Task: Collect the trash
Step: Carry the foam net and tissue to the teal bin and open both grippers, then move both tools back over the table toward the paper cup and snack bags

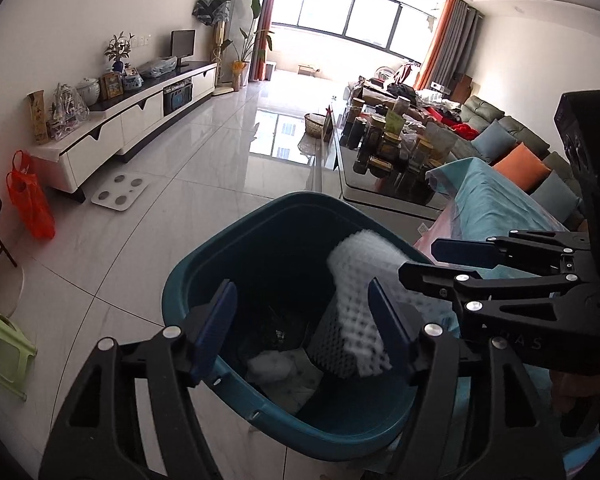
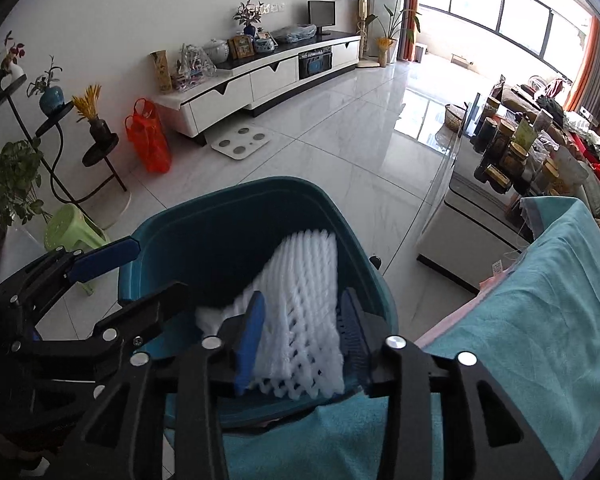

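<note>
floor (image 1: 204,168): pale glossy tile, runs from near the bin to the far window.
TV unit (image 2: 260,76): long white cabinet with a dark top, along the left wall; small monitor, vases and a picture frame on it.
cloth (image 2: 520,320): teal, draped over a surface at near right, just beside the bin.
coffee table (image 1: 384,184): dark glass top, right of centre, crowded with jars.
bin (image 1: 188,280): teal plastic, open top, stands on the floor at near centre, below both grippers. Paper and dark scraps lie at its bottom.
foam net (image 2: 304,280): white mesh sleeve, the trash item here. It sits inside the bin's mouth, leaning toward the right wall. Its lower end lies between the right gripper's fingers.
right gripper (image 2: 304,336): over the bin's near rim, blue pads on either side of the foam net. Jaws stand fairly wide. Whether the pads actually press the foam is unclear; cannot tell grip from either view.
left gripper (image 1: 304,328): over the bin's opening, jaws spread wide apart, nothing between them. The left wrist view shows the foam net just past its right finger.
orange bag (image 2: 148,140): on the floor at far left, next to the TV unit.
scale (image 2: 240,142): white, flat on the floor in front of the TV unit.
stool (image 2: 70,228): green plastic, left of the bin, partly hidden by the left gripper.
</note>
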